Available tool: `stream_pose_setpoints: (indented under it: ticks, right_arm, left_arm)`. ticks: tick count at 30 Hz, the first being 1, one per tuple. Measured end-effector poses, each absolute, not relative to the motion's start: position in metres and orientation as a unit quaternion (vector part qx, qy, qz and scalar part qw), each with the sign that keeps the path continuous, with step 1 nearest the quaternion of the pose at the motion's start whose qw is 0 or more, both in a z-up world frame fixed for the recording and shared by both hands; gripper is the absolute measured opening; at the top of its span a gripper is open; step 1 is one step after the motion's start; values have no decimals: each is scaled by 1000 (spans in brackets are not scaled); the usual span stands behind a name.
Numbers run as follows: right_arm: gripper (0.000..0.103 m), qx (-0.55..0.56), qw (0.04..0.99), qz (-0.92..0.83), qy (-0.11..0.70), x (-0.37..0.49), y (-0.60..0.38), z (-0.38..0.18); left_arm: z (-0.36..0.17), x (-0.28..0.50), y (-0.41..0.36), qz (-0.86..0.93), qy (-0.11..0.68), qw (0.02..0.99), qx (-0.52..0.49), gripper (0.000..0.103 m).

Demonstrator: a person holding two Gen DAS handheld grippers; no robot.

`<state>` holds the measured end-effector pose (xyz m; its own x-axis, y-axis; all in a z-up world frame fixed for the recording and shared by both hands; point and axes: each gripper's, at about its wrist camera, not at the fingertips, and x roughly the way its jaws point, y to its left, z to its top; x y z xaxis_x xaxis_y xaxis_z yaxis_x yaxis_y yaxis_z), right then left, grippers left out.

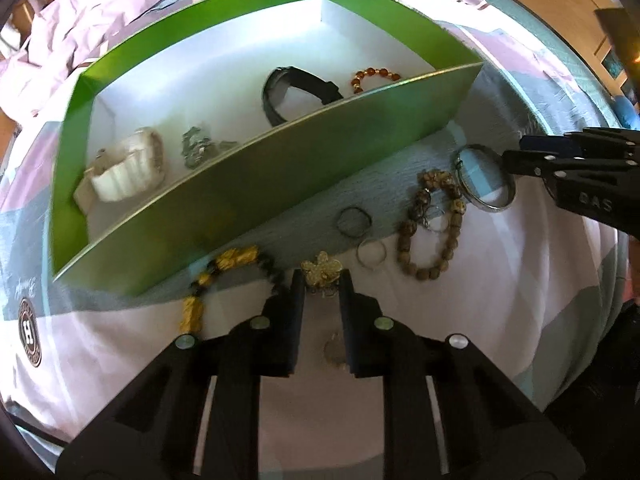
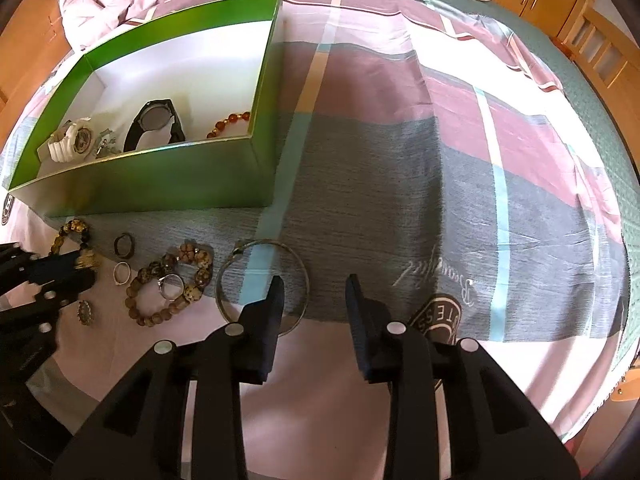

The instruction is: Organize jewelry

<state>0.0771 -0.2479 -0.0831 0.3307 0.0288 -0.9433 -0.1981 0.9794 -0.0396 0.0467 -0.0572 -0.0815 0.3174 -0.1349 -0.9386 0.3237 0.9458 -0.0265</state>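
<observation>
The gold flower brooch (image 1: 322, 270) lies on the bedspread (image 1: 520, 300) before the green box (image 1: 260, 184), pinched between the left gripper's (image 1: 322, 280) tips. The thin silver bangle (image 2: 262, 284) rests under the right gripper's (image 2: 314, 284) left finger, jaws parted, grasping nothing. Only the right wrist view shows the watch faces inside the box.
</observation>
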Motion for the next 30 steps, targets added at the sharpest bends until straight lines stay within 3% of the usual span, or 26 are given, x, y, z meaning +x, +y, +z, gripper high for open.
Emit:
stream_pose_setpoints:
  ticks: [5, 8, 9, 13, 14, 30]
  right_arm:
    - [41, -71, 812, 64, 575, 79, -251, -83]
    - [41, -66, 813, 65, 575, 81, -252, -82]
    - [42, -63, 812, 69, 576, 81, -252, -82]
    - [62, -73, 802, 98, 584, 77, -241, -86]
    - [63, -86, 801, 101, 584, 76, -237, -87]
    - [65, -170, 795, 127, 569, 62, -203, -103]
  left_arm:
    - [-70, 33, -49, -156, 580, 795, 88, 19]
    - [-72, 33, -46, -152, 584, 792, 90, 34]
    - [-74, 31, -44, -149, 586, 792, 92, 35]
    - [-79, 31, -44, -146, 595, 784, 97, 42]
    - [-80, 30, -45, -148, 595, 784, 100, 43]
    - [-87, 44, -48, -144, 578, 800, 75, 39]
